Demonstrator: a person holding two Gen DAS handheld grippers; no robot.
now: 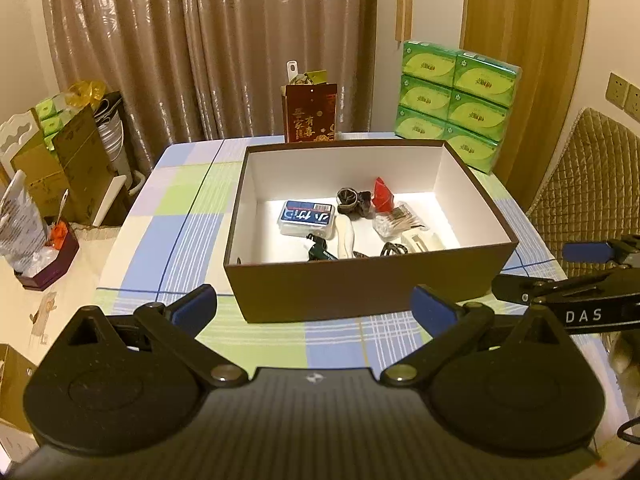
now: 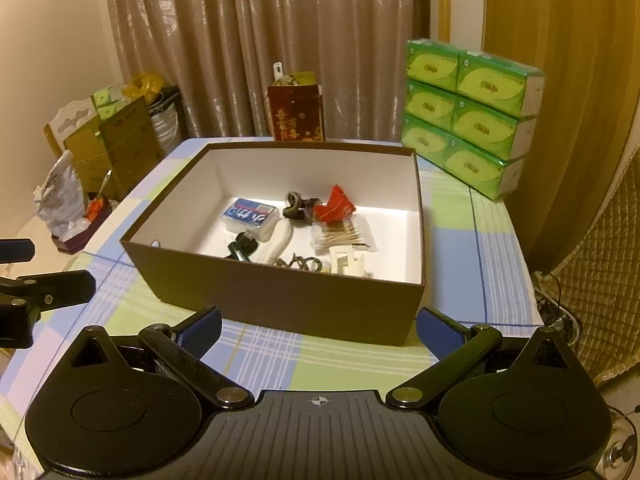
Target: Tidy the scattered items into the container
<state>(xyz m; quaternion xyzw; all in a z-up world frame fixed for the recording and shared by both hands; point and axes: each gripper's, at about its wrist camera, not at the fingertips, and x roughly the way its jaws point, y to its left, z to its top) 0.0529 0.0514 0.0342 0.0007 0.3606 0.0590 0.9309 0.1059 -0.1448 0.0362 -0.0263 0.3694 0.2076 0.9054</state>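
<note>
Brown shiny curtains (image 1: 208, 48) hang at twelve o'clock behind the checked desk (image 1: 176, 236); a wooden door (image 1: 524, 40) stands at two o'clock, cardboard boxes (image 1: 60, 168) at nine.

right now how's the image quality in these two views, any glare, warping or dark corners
Left wrist view: warm dim light, fisheye bends the curtain and table edges, corners black, the brown box floor glares white. Right wrist view: same warm cast and bend, tissue packs lean outward, the box floor overexposed near the red packet.
</note>
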